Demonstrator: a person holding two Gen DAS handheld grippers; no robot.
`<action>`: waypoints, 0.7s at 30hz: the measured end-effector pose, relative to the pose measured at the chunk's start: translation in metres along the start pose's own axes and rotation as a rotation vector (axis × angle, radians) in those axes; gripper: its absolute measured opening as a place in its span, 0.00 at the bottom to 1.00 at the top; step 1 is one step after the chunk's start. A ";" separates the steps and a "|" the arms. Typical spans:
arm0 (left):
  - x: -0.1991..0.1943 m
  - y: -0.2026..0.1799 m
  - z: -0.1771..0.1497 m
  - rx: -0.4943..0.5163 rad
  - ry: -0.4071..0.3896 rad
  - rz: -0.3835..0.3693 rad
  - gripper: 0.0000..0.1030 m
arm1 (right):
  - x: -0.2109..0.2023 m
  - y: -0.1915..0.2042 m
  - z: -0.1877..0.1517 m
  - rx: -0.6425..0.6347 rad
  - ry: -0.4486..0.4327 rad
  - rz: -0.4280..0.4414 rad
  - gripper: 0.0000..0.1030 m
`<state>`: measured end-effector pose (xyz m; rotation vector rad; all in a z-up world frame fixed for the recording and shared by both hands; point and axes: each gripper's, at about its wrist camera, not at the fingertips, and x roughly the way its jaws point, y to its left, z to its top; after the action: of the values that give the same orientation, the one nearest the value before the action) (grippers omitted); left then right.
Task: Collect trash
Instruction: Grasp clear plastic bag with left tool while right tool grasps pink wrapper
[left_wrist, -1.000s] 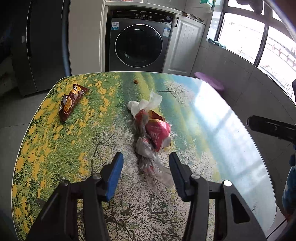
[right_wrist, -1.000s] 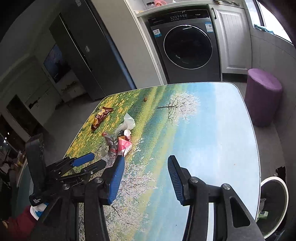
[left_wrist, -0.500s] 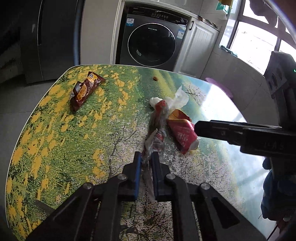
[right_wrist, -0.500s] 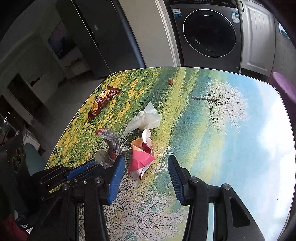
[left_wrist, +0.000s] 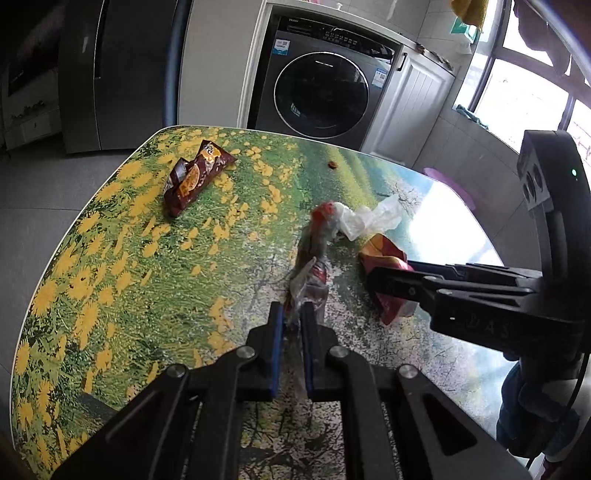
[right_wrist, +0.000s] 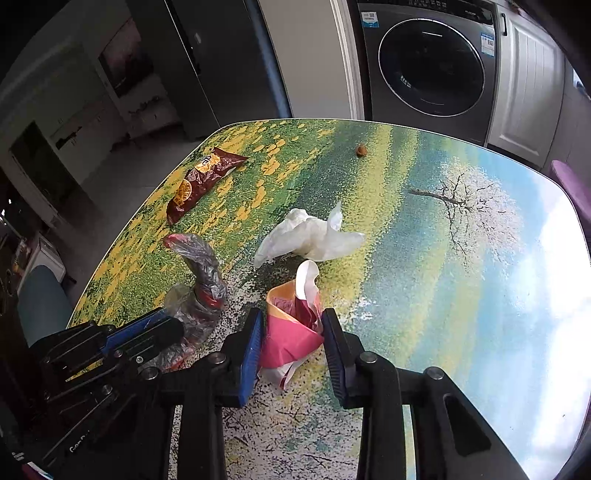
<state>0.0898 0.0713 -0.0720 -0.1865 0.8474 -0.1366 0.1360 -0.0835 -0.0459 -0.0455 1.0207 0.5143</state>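
My left gripper (left_wrist: 291, 321) is shut on a crumpled clear plastic wrapper (left_wrist: 312, 266) with red print, lifted off the table; it also shows in the right wrist view (right_wrist: 199, 280). My right gripper (right_wrist: 293, 332) has its jaws closed in around a pink and red paper wrapper (right_wrist: 291, 328), touching both sides; that wrapper shows in the left wrist view (left_wrist: 384, 258). A white crumpled plastic bag (right_wrist: 310, 236) lies just beyond. A brown snack packet (right_wrist: 201, 181) lies at the far left of the table.
The table (right_wrist: 461, 258) has a landscape print and rounded edges. A small brown crumb (right_wrist: 361, 149) lies near its far edge. A washing machine (right_wrist: 432, 66) and white cabinet stand behind. A purple stool (right_wrist: 572, 184) is at the right.
The left gripper closed on the clear wrapper and raised it. The right gripper moved forward and its jaws narrowed onto the pink wrapper.
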 end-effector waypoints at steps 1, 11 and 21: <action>-0.001 -0.001 0.000 0.004 -0.003 0.003 0.08 | -0.004 0.000 -0.002 0.001 -0.005 0.005 0.28; -0.030 -0.028 0.004 0.058 -0.049 0.008 0.06 | -0.058 -0.019 -0.036 0.075 -0.097 0.060 0.28; -0.065 -0.105 0.012 0.198 -0.094 -0.079 0.06 | -0.147 -0.077 -0.079 0.210 -0.265 0.021 0.28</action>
<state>0.0516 -0.0173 0.0060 -0.0399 0.7286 -0.2823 0.0445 -0.2302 0.0175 0.2150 0.8111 0.4175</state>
